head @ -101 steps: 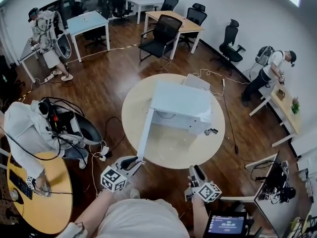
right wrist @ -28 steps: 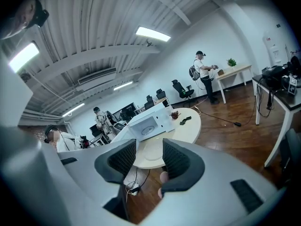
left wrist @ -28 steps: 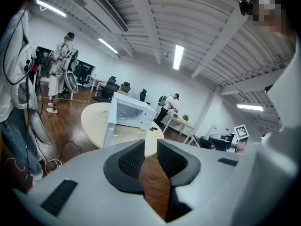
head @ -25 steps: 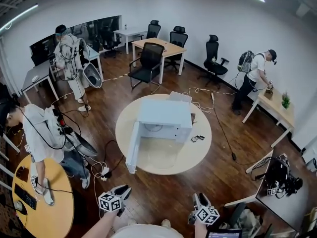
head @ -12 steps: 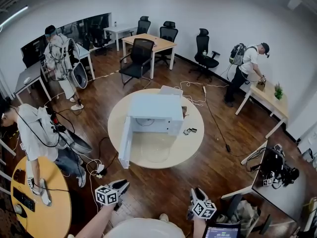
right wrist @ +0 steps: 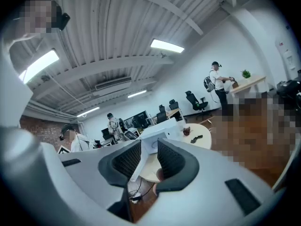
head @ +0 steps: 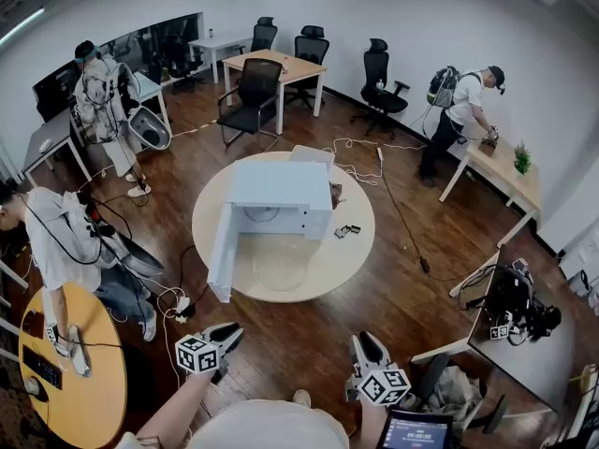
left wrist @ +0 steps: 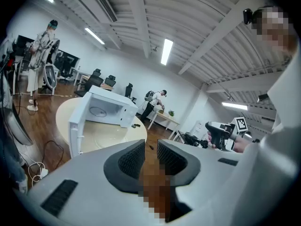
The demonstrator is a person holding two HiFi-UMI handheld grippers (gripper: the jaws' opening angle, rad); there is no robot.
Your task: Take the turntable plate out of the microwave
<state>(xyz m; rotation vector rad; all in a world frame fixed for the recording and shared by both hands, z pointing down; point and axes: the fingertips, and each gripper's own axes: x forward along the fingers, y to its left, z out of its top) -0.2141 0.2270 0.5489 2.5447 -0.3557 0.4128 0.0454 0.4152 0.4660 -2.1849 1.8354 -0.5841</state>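
The microwave (head: 281, 190) is sitting as a white, boxy block on the round, pale, smooth table (head: 318, 279). Its flat door (head: 222, 251) is hanging wide open toward the left, and a thin ring is showing inside the cavity. The plate (head: 279, 266) is lying flat on the tabletop just in front of that open cavity, a clear, glassy disc barely showing against the beige. Both grippers are hovering well apart from it, beyond the table's near edge and over the floor (head: 402, 307). The left gripper (head: 234, 329), grey moulded plastic with black ribbed pads, is pointing toward the door side. Its jaws are standing a narrow slit apart and gripping nothing. The right gripper (head: 360, 341), of the same make, is pointing toward the table. Its jaws have just been closing and are standing a small gap apart, with nothing between them. Each gripper is carrying a white cube printed with black square markers. A small dark item (head: 348, 230) is lying on the table right of the microwave. The floor is showing dark, glossy wood planks with cables trailing across it. Black chairs (head: 245, 96), desks and several people are filling the white-walled room, and an orange round table (head: 89, 382) is sitting at the lower left.
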